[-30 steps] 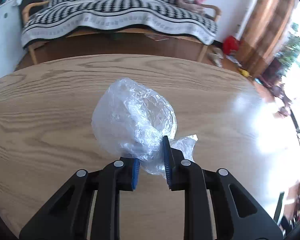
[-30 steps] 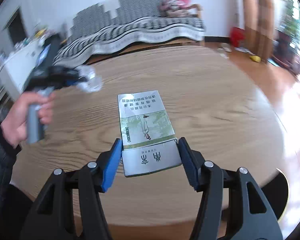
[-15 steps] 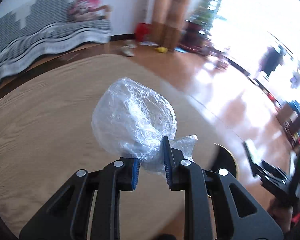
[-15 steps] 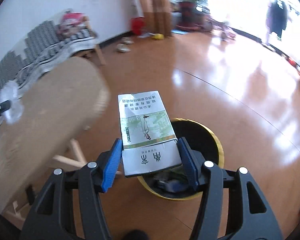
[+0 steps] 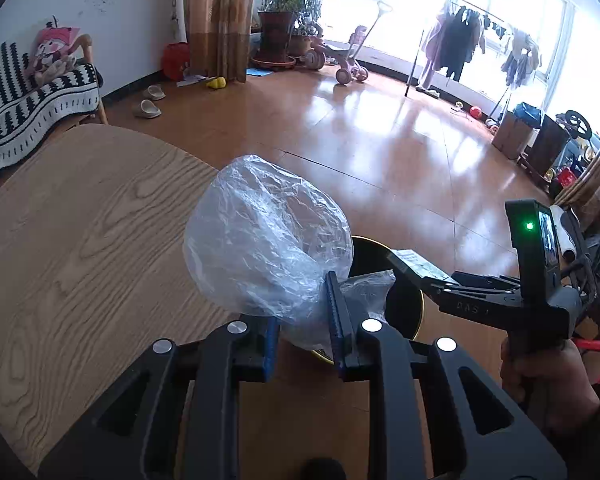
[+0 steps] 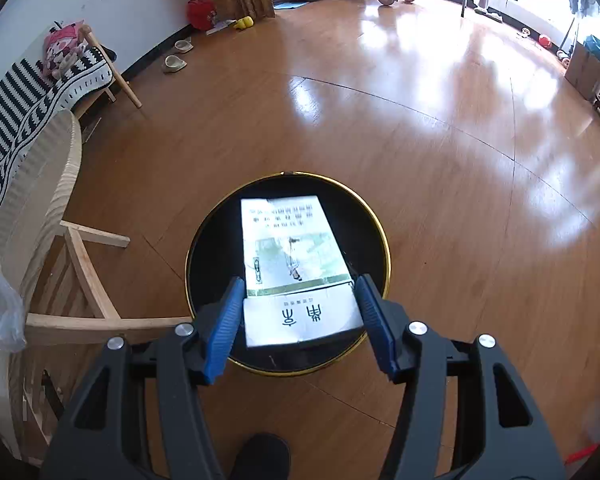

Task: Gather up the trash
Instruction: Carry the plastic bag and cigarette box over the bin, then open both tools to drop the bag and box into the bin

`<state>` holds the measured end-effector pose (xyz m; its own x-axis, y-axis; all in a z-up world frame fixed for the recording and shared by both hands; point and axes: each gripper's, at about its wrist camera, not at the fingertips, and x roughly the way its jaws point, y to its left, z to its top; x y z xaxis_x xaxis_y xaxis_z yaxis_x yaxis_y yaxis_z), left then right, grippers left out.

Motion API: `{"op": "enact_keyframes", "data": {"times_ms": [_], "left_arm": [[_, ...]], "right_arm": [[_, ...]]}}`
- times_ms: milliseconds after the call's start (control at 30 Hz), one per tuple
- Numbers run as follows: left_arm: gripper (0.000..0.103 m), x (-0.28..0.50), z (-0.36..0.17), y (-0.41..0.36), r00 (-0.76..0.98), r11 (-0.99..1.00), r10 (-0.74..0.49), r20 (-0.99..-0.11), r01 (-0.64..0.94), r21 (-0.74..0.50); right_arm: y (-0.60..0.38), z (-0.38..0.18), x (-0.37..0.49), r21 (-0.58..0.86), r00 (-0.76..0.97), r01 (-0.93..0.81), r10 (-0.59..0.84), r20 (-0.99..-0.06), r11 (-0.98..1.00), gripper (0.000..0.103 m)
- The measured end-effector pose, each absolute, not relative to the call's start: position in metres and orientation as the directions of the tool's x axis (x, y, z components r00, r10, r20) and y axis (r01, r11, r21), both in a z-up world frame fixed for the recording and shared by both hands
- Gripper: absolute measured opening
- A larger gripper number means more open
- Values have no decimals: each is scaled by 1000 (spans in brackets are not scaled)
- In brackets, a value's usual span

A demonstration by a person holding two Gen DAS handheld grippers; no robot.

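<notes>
The left gripper (image 5: 302, 330) pinches a crinkled clear plastic bag (image 5: 266, 236); the right gripper (image 6: 298, 326) clamps a flat printed carton (image 6: 296, 268) (over the round gold-rimmed black bin (image 6: 374, 220)).

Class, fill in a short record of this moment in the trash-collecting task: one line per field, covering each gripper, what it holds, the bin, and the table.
Left gripper: shut on the clear plastic bag
Right gripper: shut on the flat carton
Bin: round, black, gold rim, standing on the wooden floor
Carton position: held directly above the bin opening
Bag position: over the table edge, near the bin
Table: light wood, beside the bin
</notes>
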<state>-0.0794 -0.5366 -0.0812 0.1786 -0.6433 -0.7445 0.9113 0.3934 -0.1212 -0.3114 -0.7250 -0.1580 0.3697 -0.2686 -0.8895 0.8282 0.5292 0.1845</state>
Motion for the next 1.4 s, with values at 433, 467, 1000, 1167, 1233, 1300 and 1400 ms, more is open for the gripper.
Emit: {"op": "enact_keyframes", "data": {"times_ms": [433, 467, 1000, 1167, 1233, 1300, 1400], "left_arm": [[20, -84, -100, -564, 160, 372, -621, -767, 922, -110], [20, -83, -101, -565, 158, 371, -620, -768, 922, -110], [21, -98, -145, -616, 48, 316, -570, -820, 935, -164], [53, -104, -159, -634, 47, 297, -563, -825, 943, -149], [66, -104, -163, -637, 51, 294, -576, -816, 944, -148], [69, -103, -167, -639, 47, 296, -578, -815, 942, -156], [72, -102, -172, -638, 40, 307, -572, -819, 936, -169]], "right_arm": [[-743, -155, -284, 240, 417, 818, -251, -874, 523, 57], [-745, -154, -285, 247, 420, 822, -253, -872, 514, 57], [-763, -134, -333, 346, 455, 875, -331, -827, 338, 86], [-765, -125, -338, 375, 471, 875, -356, -807, 308, 87], [-765, -122, -338, 381, 477, 872, -363, -800, 307, 87], [-762, -119, -336, 381, 480, 871, -371, -795, 310, 87], [-758, -114, -328, 370, 480, 869, -377, -792, 328, 87]]}}
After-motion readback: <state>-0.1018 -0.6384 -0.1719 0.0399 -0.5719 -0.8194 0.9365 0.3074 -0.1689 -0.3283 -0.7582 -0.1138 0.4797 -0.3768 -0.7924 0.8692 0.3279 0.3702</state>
